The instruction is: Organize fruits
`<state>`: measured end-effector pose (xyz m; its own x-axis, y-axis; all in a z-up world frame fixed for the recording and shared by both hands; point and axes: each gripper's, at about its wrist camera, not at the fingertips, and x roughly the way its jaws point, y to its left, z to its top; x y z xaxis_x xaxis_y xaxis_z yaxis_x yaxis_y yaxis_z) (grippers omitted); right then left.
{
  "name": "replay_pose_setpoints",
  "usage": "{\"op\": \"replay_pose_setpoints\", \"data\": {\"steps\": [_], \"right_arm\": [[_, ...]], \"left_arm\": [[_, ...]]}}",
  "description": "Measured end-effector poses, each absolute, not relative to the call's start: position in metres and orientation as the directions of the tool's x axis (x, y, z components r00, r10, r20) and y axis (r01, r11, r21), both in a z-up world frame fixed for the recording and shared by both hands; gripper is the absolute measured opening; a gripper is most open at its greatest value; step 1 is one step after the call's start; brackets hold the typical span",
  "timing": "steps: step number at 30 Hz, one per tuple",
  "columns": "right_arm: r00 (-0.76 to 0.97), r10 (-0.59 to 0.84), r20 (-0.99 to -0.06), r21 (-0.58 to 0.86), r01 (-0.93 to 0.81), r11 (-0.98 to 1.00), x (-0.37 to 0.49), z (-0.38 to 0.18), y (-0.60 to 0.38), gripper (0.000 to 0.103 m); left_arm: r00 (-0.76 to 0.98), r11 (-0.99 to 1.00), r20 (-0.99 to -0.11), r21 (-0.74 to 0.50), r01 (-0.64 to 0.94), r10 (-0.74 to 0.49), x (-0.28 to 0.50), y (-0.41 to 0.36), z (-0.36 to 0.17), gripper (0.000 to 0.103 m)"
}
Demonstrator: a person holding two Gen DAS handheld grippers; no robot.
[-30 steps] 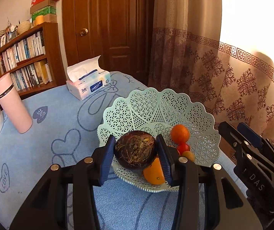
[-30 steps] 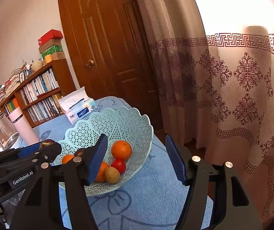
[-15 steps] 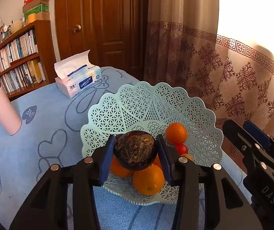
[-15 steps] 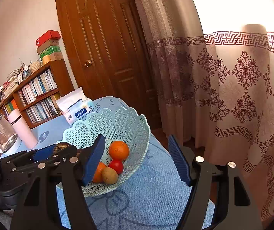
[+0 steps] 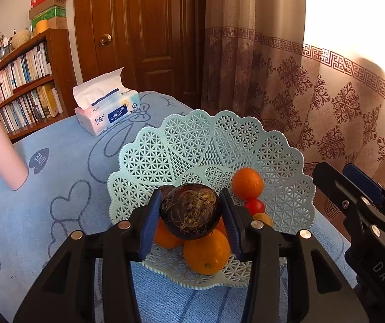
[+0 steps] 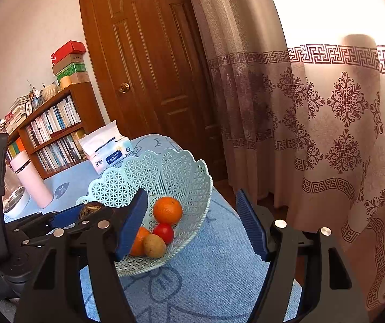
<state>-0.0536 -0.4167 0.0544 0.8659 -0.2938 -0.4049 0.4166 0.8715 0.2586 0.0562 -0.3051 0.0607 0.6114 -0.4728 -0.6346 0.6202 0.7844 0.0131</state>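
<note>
My left gripper (image 5: 191, 216) is shut on a dark purple round fruit (image 5: 191, 214) with dried stringy bits on top, held just above the near side of a pale green lattice basket (image 5: 208, 145). In the basket lie oranges (image 5: 247, 183), a small red fruit (image 5: 255, 206) and a small brown fruit (image 5: 264, 218). In the right wrist view my right gripper (image 6: 192, 223) is open and empty, to the right of the basket (image 6: 165, 167), with the left gripper (image 6: 65, 218) and its fruit at the basket's left.
A blue cloth (image 5: 57, 177) covers the table. A tissue pack (image 5: 106, 113) lies behind the basket. A pink flask (image 5: 1, 150) stands at the left. A bookshelf (image 5: 22, 80), a wooden door (image 5: 144, 35) and a patterned curtain (image 5: 300, 86) are beyond the table edge.
My left gripper has carried the dark fruit forward over the basket's near side, with more oranges now showing beneath it. The right gripper has stayed open and shifted slightly.
</note>
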Motion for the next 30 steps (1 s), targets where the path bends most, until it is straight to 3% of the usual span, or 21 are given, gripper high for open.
{"op": "replay_pose_setpoints", "data": {"steps": [12, 16, 23, 30], "right_arm": [[0.866, -0.294, -0.406, 0.259, 0.417, 0.871, -0.053, 0.054, -0.416, 0.07], [0.865, -0.296, -0.406, 0.26, 0.42, 0.869, -0.053, 0.053, -0.416, 0.07], [0.863, -0.3, -0.406, 0.262, 0.425, 0.867, -0.053, 0.052, -0.417, 0.07], [0.859, -0.31, -0.406, 0.269, 0.437, 0.858, -0.055, 0.051, -0.421, 0.07]], "left_arm": [[0.612, 0.779, -0.632, 0.02, 0.627, -0.476, 0.054, -0.304, 0.059, 0.045], [0.621, 0.785, -0.619, 0.012, 0.62, -0.481, 0.053, -0.301, 0.064, 0.054], [0.66, 0.79, -0.589, 0.057, 0.61, -0.467, 0.045, -0.299, 0.07, 0.056], [0.718, 0.815, -0.55, 0.112, 0.569, -0.426, 0.039, -0.295, 0.077, 0.078]]}}
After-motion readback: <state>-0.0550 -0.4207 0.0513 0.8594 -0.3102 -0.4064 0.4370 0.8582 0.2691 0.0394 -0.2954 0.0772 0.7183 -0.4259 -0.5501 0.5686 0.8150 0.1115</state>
